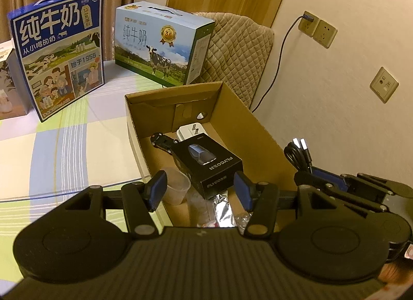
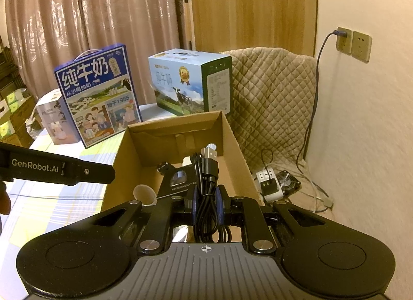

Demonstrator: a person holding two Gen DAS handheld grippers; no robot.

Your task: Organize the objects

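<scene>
From the left wrist cam we're looking down into the open cardboard box [image 1: 258, 129] sitting on the checked tablecloth [image 1: 64, 140]. Our left gripper [image 1: 200, 190] hangs over the near end of it with the jaws spread apart and nothing pinched between the blue pads [image 1: 157, 189]. Right below sits the black FLYCO box [image 1: 209, 165], lying loose in the carton next to a clear plastic cup [image 1: 175, 183], a little black toy car [image 1: 164, 141], a white charger [image 1: 189, 131] and some crinkly foil wrap [image 1: 219, 202]. Two milk cartons [image 1: 58, 52] stand further back on the table.

Over on the right wrist cam, our right gripper [image 2: 206, 205] is clamped tight on a coiled black USB cable [image 2: 206, 183], plug ends sticking up past the fingers, held above the same cardboard box. The left gripper's arm pokes in from the left edge of this view.
</scene>
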